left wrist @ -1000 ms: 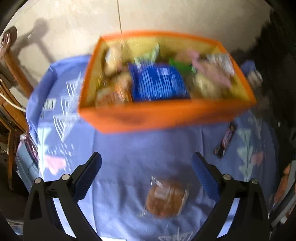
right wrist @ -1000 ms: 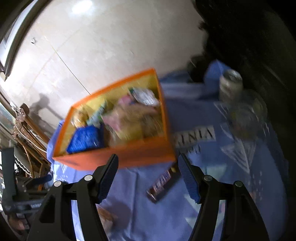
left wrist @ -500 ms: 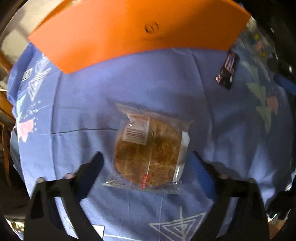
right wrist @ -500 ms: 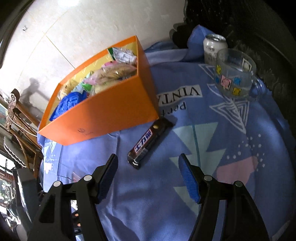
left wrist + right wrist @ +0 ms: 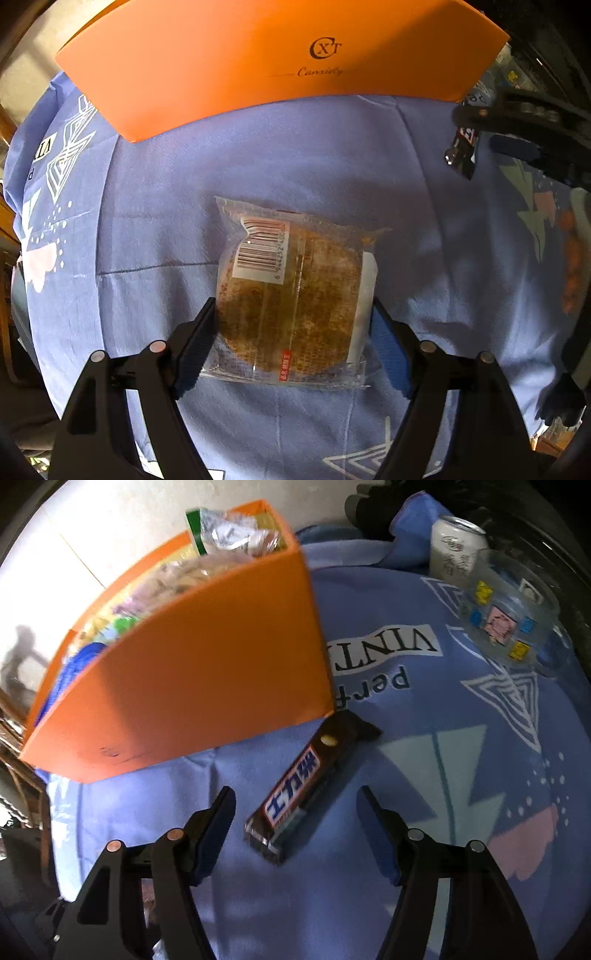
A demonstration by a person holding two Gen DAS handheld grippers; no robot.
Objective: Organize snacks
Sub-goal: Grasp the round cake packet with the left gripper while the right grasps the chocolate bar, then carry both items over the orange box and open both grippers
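Our left claw (image 5: 291,343) pinches the wrapped round cake (image 5: 295,295) by its sides on the blue-clothed bench (image 5: 147,221): light, crumbly, slick film, so hold the edges gently. Our right claw (image 5: 295,816) is closing, spread around the candy bar (image 5: 299,794), not touching yet: stiff, take it across the width. The full orange box (image 5: 184,672) touches the bar's far end; a can (image 5: 456,550) and glass mug (image 5: 509,627) stand clear.
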